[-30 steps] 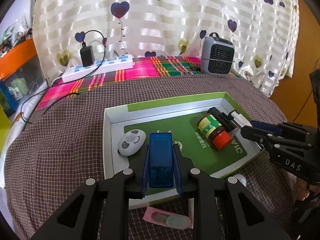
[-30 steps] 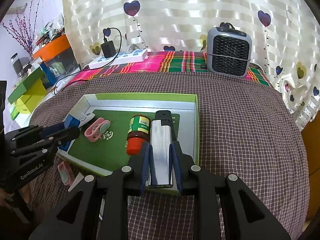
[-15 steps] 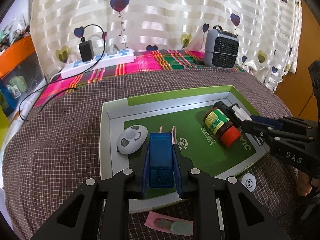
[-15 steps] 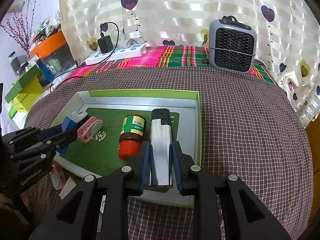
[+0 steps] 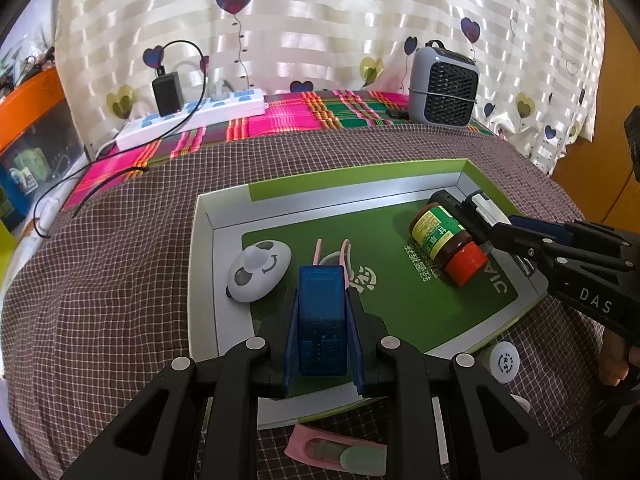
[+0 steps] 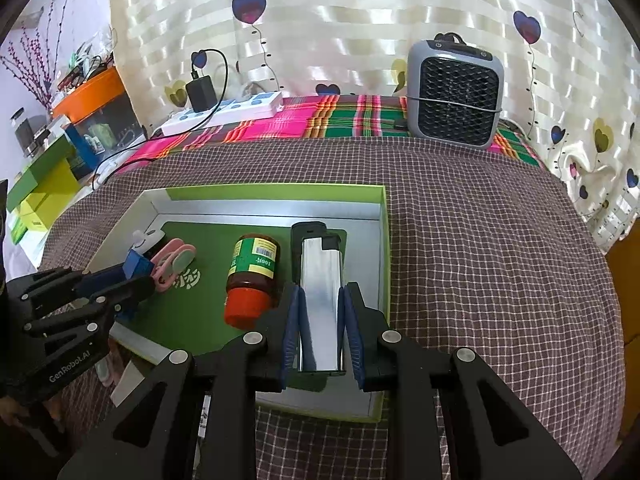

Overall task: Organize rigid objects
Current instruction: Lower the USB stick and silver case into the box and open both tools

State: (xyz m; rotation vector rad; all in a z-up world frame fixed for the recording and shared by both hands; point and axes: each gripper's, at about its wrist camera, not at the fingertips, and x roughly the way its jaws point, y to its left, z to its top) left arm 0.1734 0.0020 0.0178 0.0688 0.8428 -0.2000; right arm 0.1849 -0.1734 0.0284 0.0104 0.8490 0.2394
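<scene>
The left gripper [image 5: 322, 316] has its jaws pinching a translucent blue block [image 5: 322, 312] over the near edge of the green tray [image 5: 352, 178]. The right gripper [image 6: 322, 320] pinches a shiny silver lighter [image 6: 322, 300] along the tray's right wall. Between them lies a red-capped jar [image 6: 252, 272]. A pink clip [image 6: 174, 258], perhaps nail clippers, is half hidden. Only the left camera shows the panda-faced gadget [image 5: 258, 272].

We see a red-capped jar [image 6: 253, 274] lying on its side in the green tray [image 6: 384, 240], a silver lighter [image 6: 321, 300] alongside near the tray's right edge, a blue box [image 5: 322, 316] near its left.
</scene>
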